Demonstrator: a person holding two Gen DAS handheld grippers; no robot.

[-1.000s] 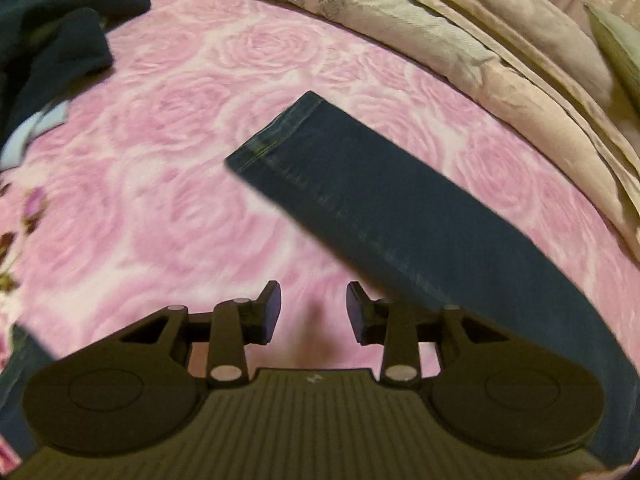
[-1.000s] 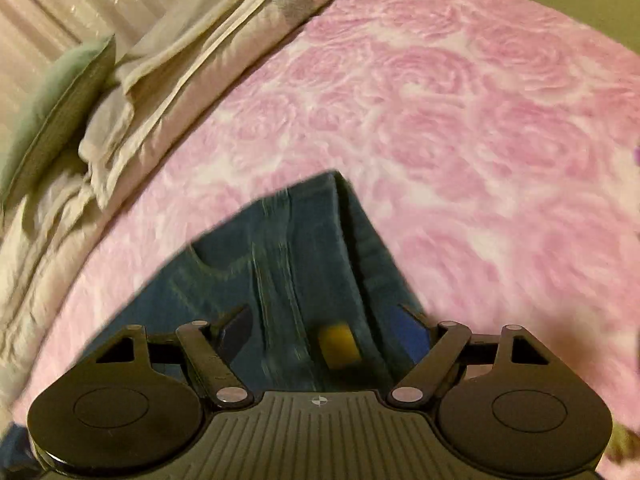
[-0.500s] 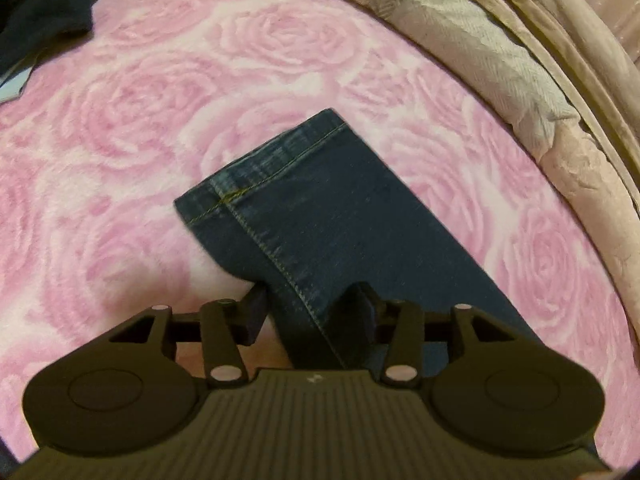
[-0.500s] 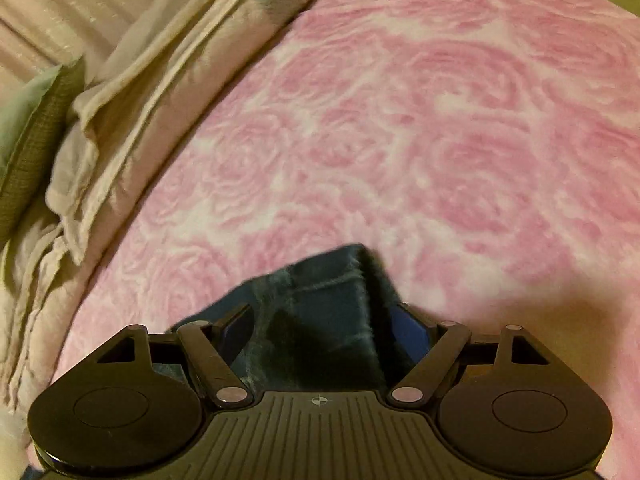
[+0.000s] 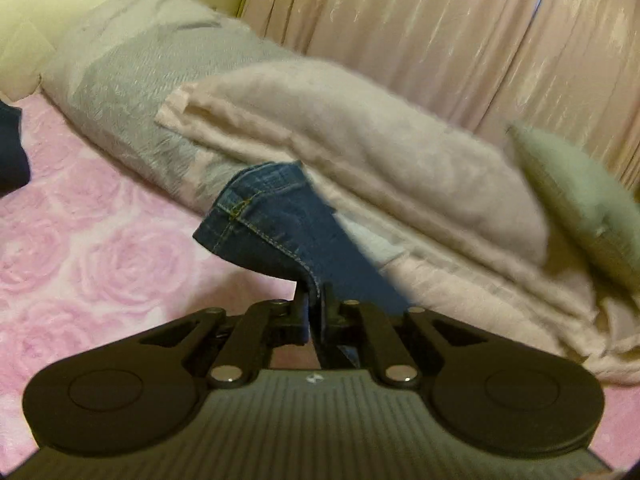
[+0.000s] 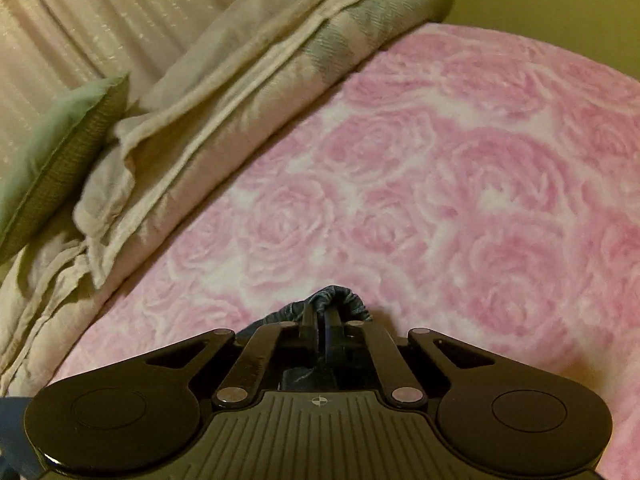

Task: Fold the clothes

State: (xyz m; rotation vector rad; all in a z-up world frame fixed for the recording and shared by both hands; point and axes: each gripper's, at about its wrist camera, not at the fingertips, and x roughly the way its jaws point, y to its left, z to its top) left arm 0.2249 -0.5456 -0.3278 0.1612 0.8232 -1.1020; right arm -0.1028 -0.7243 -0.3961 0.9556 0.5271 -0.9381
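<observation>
Denim is clamped at both ends right now, so here's how we read it. In the left wrist view, the left gripper (image 5: 316,300) has its jaws closing on the side seam of the jeans leg (image 5: 276,232), a little back from the hem. The cuff end sticks up and away toward the middle of the frame, hanging in front of the cream duvet (image 5: 360,152), off the pink rose bedspread (image 5: 100,264). The leg's long axis runs from the cuff at centre down to the lower right, past the tongs.

In the right wrist view, the right gripper (image 6: 320,320) is fully pinched on a bunched bit of jeans (image 6: 340,298) at the bottom centre; we can't tell which part of the garment that is. Open bedspread (image 6: 460,180) fills everything ahead of it, to the upper right.

So our guess is the fold turns on carrying the left-held cuff end over toward the right-held end, with the left hand doing the travelling.

Writing or brand labels: none we can read. Just yellow stitching on the hem and a small mark on each gripper body.
</observation>
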